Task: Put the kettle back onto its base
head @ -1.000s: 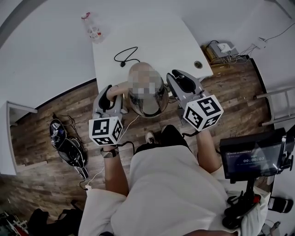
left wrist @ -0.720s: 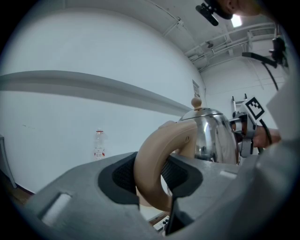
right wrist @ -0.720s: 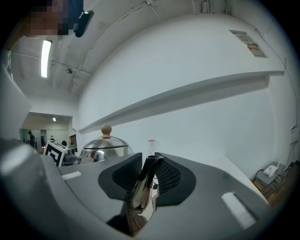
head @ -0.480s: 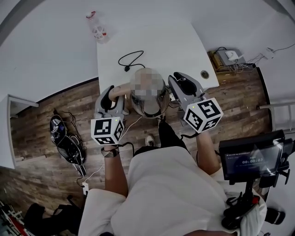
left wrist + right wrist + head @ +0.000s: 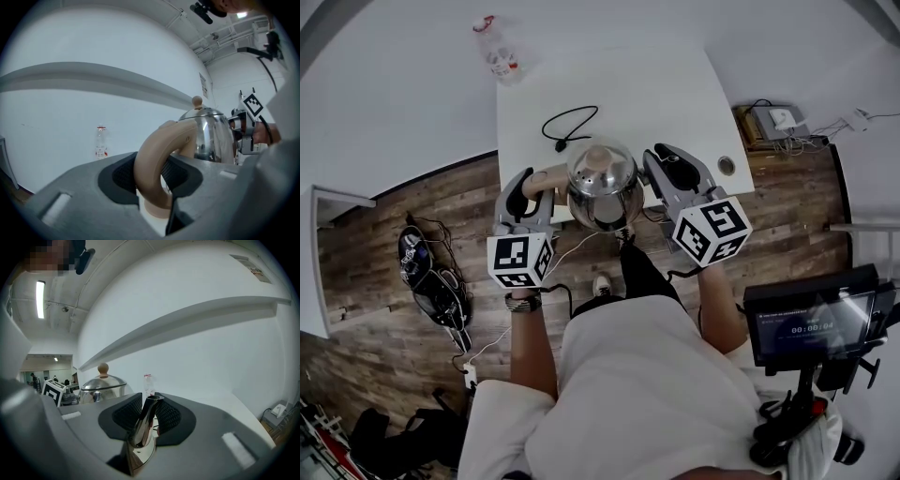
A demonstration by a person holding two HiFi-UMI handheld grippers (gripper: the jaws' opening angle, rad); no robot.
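White table [image 5: 675, 94] ahead, over a wooden floor [image 5: 412, 216], bare but for a looped black cable [image 5: 567, 122] and a plastic bottle [image 5: 497, 52] at the far corner. Holds the steel kettle [image 5: 602, 183] between both tools at the table's near edge, seemingly clear of the surface. Clamps the beige handle [image 5: 154, 159] with the left gripper [image 5: 152, 176], pads pressing on either side. Pinches the thin spout [image 5: 143, 423] with the right gripper [image 5: 145, 420]. Cannot make out any base, perhaps hidden beneath the kettle's body, so cannot say how near to seating. Risks slipping at the spout: polished, narrow and tapered, with little there for pads to bite. On losing that hold, likely swings the weight down about the handle. Could also land blind, off centre on the base or across the cable, and end up tilted. Could knock the table's edge with the bottom by coming in too low. Calls for a level, slow descent and both grips kept until seated.
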